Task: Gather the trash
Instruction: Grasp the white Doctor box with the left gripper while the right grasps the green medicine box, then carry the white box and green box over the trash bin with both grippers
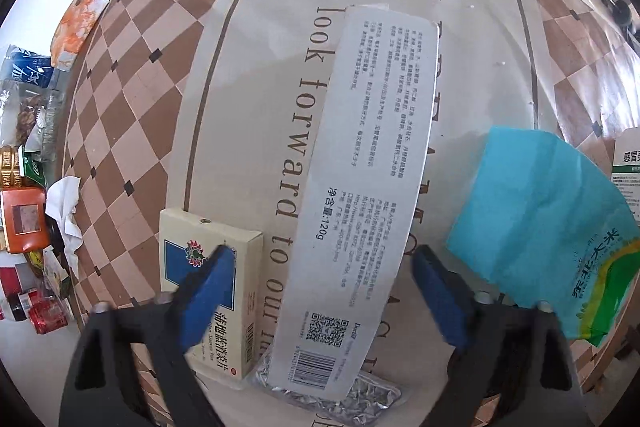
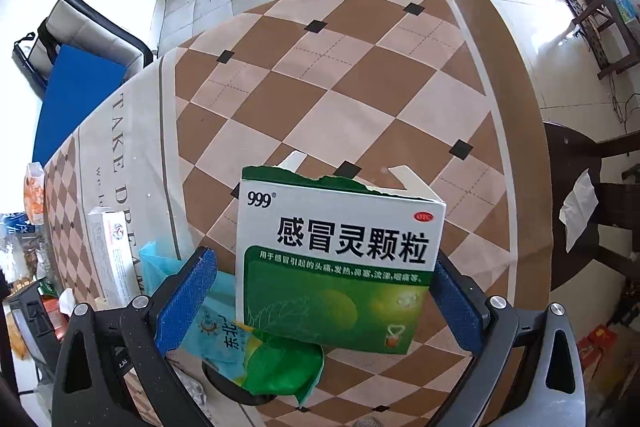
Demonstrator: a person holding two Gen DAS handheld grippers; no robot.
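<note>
A table with a brown and cream checked cloth (image 1: 132,131) has bits of trash on it. The left gripper (image 1: 320,291) points down over a long white box (image 1: 360,187) with small print and a barcode. Its blue pads (image 1: 208,295) stand apart on either side of the box and do not touch it. A yellow pill box (image 1: 224,291) lies just beside the long box, partly under the left pad. A silver foil pill sheet (image 1: 360,399) peeks out from under the long box's near end. A light blue bag (image 1: 540,227) with green on it lies to the right. The right gripper (image 2: 320,303) has a green and white medicine box (image 2: 340,259) with a torn top between its pads. The right pad touches the box's edge, but I cannot tell if the box is squeezed. The blue bag (image 2: 240,347) lies under that box.
</note>
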